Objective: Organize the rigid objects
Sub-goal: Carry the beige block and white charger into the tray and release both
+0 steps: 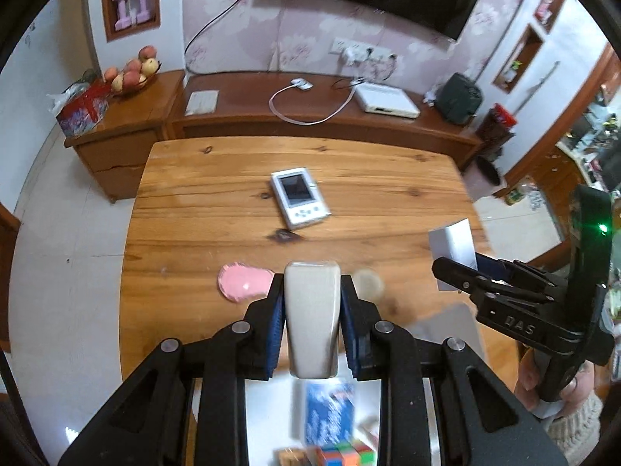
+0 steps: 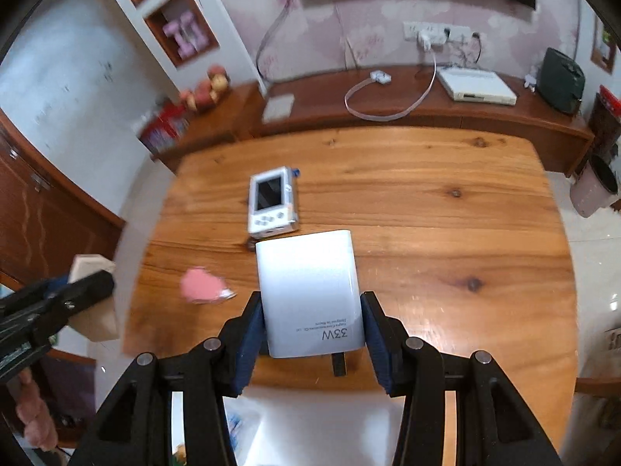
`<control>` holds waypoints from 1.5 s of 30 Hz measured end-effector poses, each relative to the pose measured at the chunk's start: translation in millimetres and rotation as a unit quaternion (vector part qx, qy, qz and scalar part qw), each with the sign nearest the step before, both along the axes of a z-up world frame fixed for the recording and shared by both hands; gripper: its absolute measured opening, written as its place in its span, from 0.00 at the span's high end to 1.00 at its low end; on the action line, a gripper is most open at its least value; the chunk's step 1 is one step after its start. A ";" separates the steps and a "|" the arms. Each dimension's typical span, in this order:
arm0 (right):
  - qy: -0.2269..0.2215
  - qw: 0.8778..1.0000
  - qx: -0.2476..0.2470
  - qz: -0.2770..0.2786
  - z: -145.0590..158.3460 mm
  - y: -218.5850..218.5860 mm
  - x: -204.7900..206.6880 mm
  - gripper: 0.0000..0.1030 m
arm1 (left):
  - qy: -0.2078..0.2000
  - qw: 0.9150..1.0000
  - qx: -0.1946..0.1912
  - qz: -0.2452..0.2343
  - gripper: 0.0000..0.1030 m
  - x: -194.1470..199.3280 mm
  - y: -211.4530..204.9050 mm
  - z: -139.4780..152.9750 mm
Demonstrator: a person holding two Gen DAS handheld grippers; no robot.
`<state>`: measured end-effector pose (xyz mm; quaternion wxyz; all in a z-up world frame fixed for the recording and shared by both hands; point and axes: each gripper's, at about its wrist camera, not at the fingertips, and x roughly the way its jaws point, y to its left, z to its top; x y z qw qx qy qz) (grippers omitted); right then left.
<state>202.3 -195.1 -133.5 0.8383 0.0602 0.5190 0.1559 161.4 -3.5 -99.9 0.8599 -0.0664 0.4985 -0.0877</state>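
My left gripper (image 1: pixel 312 283) is shut on a beige tapered block (image 1: pixel 310 318), lifted above the wooden table (image 1: pixel 388 163). In the right wrist view that block (image 2: pixel 87 266) shows at the left edge in the left gripper (image 2: pixel 89 279). My right gripper (image 2: pixel 312 303) is shut on a white 33W charger (image 2: pixel 310 287), also held off the table. From the left wrist view the charger (image 1: pixel 452 240) sticks up out of the right gripper (image 1: pixel 462 268) at the right. A white handheld game console (image 1: pixel 299 198) (image 2: pixel 271 202) lies mid-table. A pink flat piece (image 1: pixel 242 281) (image 2: pixel 202 285) lies nearer.
Below my left gripper a white tray (image 1: pixel 271 407) holds a blue box (image 1: pixel 330 411) and a colour cube (image 1: pixel 345 454). A pale round disc (image 1: pixel 366 281) lies on the table. A low wooden cabinet (image 1: pixel 310 116) with cables runs behind. A bin (image 2: pixel 594 190) stands at the right.
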 end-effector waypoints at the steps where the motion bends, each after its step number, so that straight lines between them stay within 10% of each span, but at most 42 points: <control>1: -0.017 1.000 0.005 0.001 11.0 -3.0 -14.9 0.52 | -0.002 1.000 -0.006 -0.003 0.73 -9.9 -2.0 4.8; 9: -0.105 0.994 0.034 0.004 55.5 -24.0 -117.9 0.52 | -0.017 0.996 -0.081 -0.018 0.73 -72.6 -20.5 10.8; 18: -0.089 0.996 0.024 -0.016 17.8 -41.9 -175.3 0.52 | 0.009 0.995 -0.098 -0.019 0.73 -94.7 -59.1 -46.0; 27: -0.038 0.999 -0.011 -0.033 -38.9 -45.9 -184.0 0.52 | 0.032 0.999 -0.040 -0.001 0.73 -74.4 -90.3 -101.0; 45: -0.061 0.996 -0.063 0.000 -57.7 -21.6 -165.3 0.52 | 0.037 0.998 -0.037 0.032 0.72 -64.6 -73.7 -132.8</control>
